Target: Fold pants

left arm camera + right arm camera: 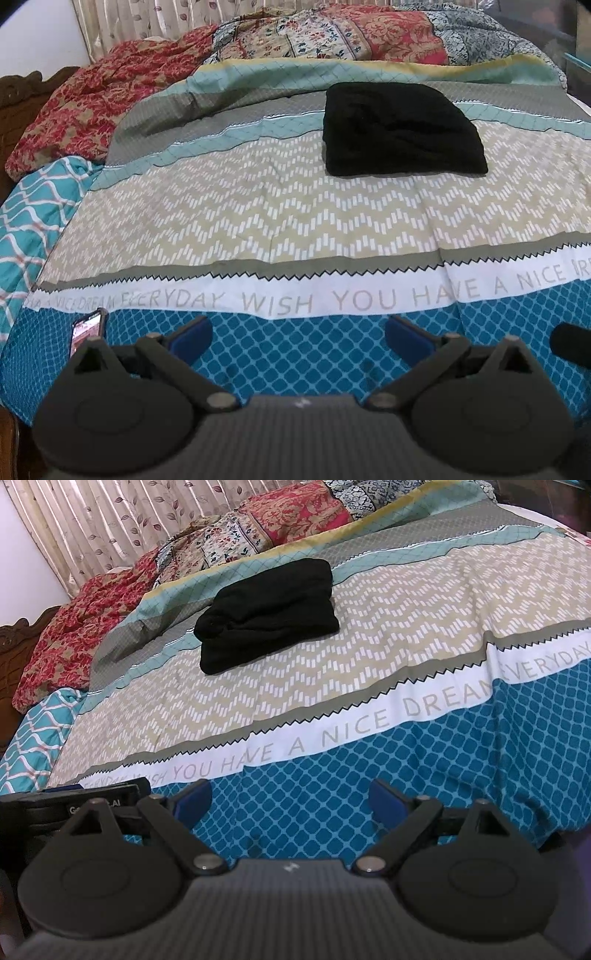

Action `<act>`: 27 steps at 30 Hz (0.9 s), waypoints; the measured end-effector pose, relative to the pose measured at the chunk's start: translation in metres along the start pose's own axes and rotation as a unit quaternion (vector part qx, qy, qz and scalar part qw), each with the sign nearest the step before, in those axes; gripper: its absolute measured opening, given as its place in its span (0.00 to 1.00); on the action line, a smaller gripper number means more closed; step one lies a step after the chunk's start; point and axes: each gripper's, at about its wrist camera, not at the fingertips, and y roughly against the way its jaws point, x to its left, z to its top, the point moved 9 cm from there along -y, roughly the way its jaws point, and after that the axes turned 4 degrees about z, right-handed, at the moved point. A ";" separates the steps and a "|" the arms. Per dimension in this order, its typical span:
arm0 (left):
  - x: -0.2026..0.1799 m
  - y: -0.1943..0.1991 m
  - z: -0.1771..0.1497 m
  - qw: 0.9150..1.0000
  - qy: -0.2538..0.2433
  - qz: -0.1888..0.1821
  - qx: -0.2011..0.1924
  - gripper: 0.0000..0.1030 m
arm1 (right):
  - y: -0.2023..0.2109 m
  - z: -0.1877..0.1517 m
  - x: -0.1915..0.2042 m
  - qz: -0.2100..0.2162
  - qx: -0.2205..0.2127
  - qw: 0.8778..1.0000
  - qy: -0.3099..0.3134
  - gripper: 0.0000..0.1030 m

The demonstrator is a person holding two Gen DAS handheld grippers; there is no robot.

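Observation:
Black pants (402, 129) lie folded into a compact bundle on the patterned bedspread (258, 206), well beyond both grippers. In the right wrist view the same pants (267, 614) sit left of centre on the bedspread (369, 657). My left gripper (299, 334) is open over the blue diamond band at the near edge of the bed, its blue pads (192, 338) wide apart and empty. My right gripper (290, 799) is open too, with nothing between its blue pads (384, 797). The left gripper's body (74, 805) shows at the left edge of the right wrist view.
A phone (86, 330) with a lit screen lies on the bedspread by the left gripper's left finger. Crumpled red floral and patchwork quilts (110, 103) are piled at the head of the bed, before a leaf-print curtain (110, 520). A dark wooden headboard (22, 96) stands at the left.

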 end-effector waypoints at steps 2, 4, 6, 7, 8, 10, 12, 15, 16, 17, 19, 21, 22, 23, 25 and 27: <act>-0.001 0.000 0.001 1.000 -0.001 -0.001 -0.001 1.00 | 0.000 0.001 -0.001 0.000 0.000 1.000 -0.001 0.91; -0.001 0.000 0.001 1.000 0.000 -0.006 0.003 1.00 | 0.000 0.001 -0.002 -0.001 0.000 1.000 -0.002 0.91; -0.002 0.000 0.001 1.000 0.002 -0.017 0.008 1.00 | 0.000 0.001 -0.003 -0.001 0.001 1.000 -0.003 0.91; -0.002 0.002 0.001 1.000 0.004 -0.016 0.005 1.00 | 0.000 0.001 -0.003 -0.001 0.001 1.000 -0.002 0.91; 0.000 0.007 0.004 1.000 0.009 -0.012 -0.008 1.00 | 0.000 0.001 -0.003 -0.001 0.000 1.000 -0.002 0.91; 0.007 0.022 0.013 0.998 0.026 -0.005 -0.051 1.00 | 0.002 0.003 -0.005 -0.004 -0.007 1.000 -0.002 0.91; 0.016 0.040 0.023 0.994 0.051 -0.007 -0.096 1.00 | 0.005 0.007 -0.009 -0.013 -0.022 1.000 -0.005 0.91; 0.033 0.068 0.037 0.983 0.099 -0.024 -0.155 1.00 | 0.008 0.010 -0.018 -0.025 -0.035 0.999 -0.017 0.91; 0.038 0.076 0.040 0.979 0.110 -0.026 -0.169 1.00 | 0.007 0.011 -0.021 -0.027 -0.035 0.999 -0.021 0.91; 0.043 0.083 0.043 0.975 0.121 -0.031 -0.182 1.00 | 0.007 0.010 -0.023 -0.028 -0.034 0.999 -0.025 0.91; 0.050 0.100 0.050 0.968 0.129 -0.037 -0.214 1.00 | 0.005 0.008 -0.024 -0.030 -0.030 0.999 -0.025 0.91; 0.052 0.113 0.056 0.963 0.118 -0.016 -0.240 1.00 | 0.003 0.006 -0.023 -0.031 -0.025 0.999 -0.021 0.91; 0.052 0.119 0.058 0.962 0.107 0.003 -0.251 1.00 | 0.002 0.005 -0.021 -0.030 -0.023 0.999 -0.020 0.91; 0.050 0.125 0.059 0.960 0.099 0.022 -0.261 1.00 | 0.001 0.004 -0.020 -0.029 -0.021 0.999 -0.018 0.91; 0.047 0.135 0.062 0.954 0.086 0.047 -0.282 1.00 | 0.000 0.003 -0.017 -0.028 -0.020 0.999 -0.015 0.91; 0.040 0.138 0.065 0.956 0.079 0.029 -0.282 1.00 | -0.001 0.003 -0.016 -0.027 -0.019 0.999 -0.014 0.91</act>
